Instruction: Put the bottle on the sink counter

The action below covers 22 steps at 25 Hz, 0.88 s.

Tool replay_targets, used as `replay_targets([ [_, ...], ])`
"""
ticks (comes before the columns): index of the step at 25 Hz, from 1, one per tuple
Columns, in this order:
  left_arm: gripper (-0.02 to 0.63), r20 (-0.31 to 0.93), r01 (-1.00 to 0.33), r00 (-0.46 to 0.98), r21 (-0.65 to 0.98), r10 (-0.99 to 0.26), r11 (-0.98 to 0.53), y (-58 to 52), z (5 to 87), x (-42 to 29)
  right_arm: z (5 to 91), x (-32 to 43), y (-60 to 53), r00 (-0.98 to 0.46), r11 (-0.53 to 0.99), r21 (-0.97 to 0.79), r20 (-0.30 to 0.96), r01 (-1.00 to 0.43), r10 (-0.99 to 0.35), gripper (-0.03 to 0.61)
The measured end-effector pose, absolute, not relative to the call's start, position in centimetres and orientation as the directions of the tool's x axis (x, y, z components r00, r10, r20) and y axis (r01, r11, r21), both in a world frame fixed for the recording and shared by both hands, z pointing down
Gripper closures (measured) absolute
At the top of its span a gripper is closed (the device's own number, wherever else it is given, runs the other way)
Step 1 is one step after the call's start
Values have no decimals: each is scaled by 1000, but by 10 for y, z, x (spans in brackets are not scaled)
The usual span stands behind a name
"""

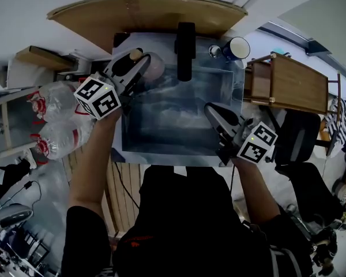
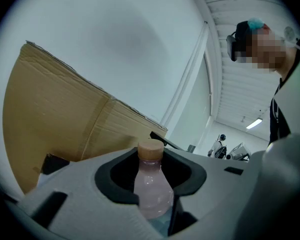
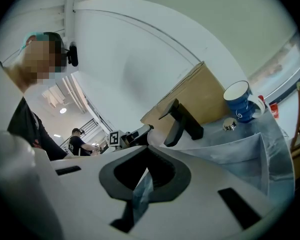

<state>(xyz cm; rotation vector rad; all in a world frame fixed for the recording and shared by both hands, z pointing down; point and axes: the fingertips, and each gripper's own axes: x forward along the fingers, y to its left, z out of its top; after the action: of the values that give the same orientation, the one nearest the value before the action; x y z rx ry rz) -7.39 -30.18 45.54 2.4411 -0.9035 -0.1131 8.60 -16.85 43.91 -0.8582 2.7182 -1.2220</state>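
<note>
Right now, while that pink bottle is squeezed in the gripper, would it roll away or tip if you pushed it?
Laid down, it would probably roll: the bottle looks round-bodied. Standing, a push near its cap might tip it. Its smooth sides could be slippery, though the left gripper holds it.

Open water for a crossing: the sink basin (image 1: 179, 120) lies clear between my left tongs (image 1: 141, 65) and my right tongs (image 1: 213, 111). At the back rim a black faucet (image 1: 185, 48) juts out over the basin's middle. A blue mug (image 1: 236, 48) and a small chrome knob (image 1: 214, 51) crowd the tabletop's (image 1: 161, 157) far right corner. Cardboard (image 1: 144, 10) walls off the rear. Plastic water bottles (image 1: 57, 117) hem in the left side, and a wooden stand (image 1: 288, 82) hems in the right.
</note>
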Motion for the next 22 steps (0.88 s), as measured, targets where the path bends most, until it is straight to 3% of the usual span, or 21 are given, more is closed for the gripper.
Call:
replay_targets([
  [22, 477, 326, -637, 757, 173, -567, -751, -381, 518, -22, 482, 101, -202, -836, 524, -687, 237, -505, -495, 578],
])
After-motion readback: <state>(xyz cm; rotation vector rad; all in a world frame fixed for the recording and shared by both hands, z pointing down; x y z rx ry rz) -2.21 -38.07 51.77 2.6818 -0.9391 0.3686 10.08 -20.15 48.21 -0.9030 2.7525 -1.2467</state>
